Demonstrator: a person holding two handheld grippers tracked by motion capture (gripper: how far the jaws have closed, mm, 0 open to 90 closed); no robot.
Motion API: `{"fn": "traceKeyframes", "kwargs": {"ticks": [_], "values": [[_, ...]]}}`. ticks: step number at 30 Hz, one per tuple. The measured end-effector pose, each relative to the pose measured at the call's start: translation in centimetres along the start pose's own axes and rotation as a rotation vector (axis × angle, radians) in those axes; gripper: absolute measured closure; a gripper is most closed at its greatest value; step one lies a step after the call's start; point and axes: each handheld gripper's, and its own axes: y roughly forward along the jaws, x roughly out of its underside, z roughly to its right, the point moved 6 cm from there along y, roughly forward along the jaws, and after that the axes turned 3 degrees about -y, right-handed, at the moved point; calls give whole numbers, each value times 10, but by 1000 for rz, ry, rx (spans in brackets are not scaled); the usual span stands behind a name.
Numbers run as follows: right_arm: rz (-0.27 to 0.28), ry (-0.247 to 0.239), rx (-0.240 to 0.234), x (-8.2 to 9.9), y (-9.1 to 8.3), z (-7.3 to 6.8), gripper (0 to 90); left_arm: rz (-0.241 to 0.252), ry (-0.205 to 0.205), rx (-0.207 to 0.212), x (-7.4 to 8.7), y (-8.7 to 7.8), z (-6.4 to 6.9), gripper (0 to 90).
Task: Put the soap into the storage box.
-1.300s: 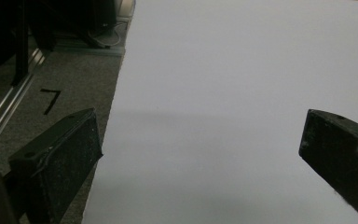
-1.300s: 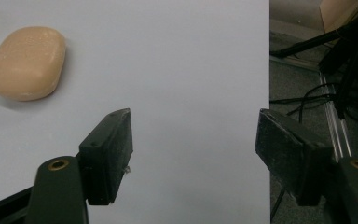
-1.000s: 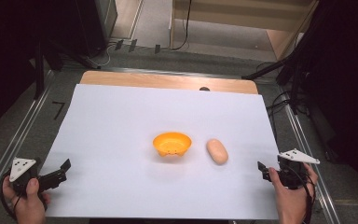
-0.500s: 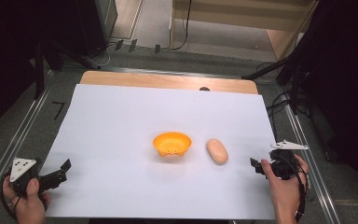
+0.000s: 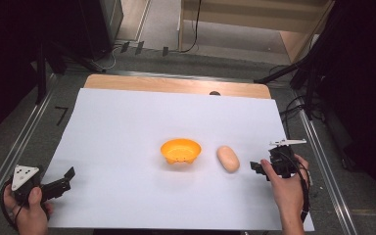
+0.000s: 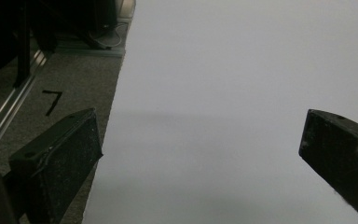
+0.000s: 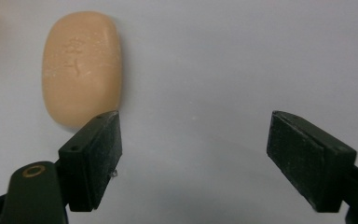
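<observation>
Two grippers are held over a white sheet (image 5: 127,127) that is spread across the table, one at each lower corner in the high view. At the far left, the left gripper (image 5: 64,180) is gripped by the left hand (image 5: 29,210) at the sheet's near-left edge, with its grey three-cornered plate on top. Its jaws are seen spread wide in the left gripper view, with bare white sheet between them and nothing clasped. Grey floor with a black mark (image 6: 52,101) is seen beyond the sheet's edge there.

Near the middle of the sheet, an orange bowl (image 5: 180,151) is set upright. Just to its right, apart from it, a peach-coloured oval soap bar (image 5: 228,158) is laid flat on the sheet.

Further right, the right gripper (image 5: 256,169) is held by the right hand (image 5: 286,188), pointed toward the soap bar and near it. Its jaws have just been opening and are spread apart; in the right gripper view the soap bar (image 7: 81,67) is seen ahead of the left jaw, not between the pads, and untouched.
</observation>
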Motion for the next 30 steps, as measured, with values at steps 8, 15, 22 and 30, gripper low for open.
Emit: {"fn": "traceKeyframes", "kwargs": {"ticks": [8,15,22,30], "values": [[-20,-33,-50,-16,12,-25,191,-1,-4,5,0,0,0,0],[-46,-39,-76,-26,21,-40,191,-1,-9,6,0,0,0,0],[-81,-54,-82,-33,34,-53,191,-3,-6,7,0,0,0,0],[-127,-59,-72,-40,53,-69,204,-2,-5,7,0,0,0,0]]}}
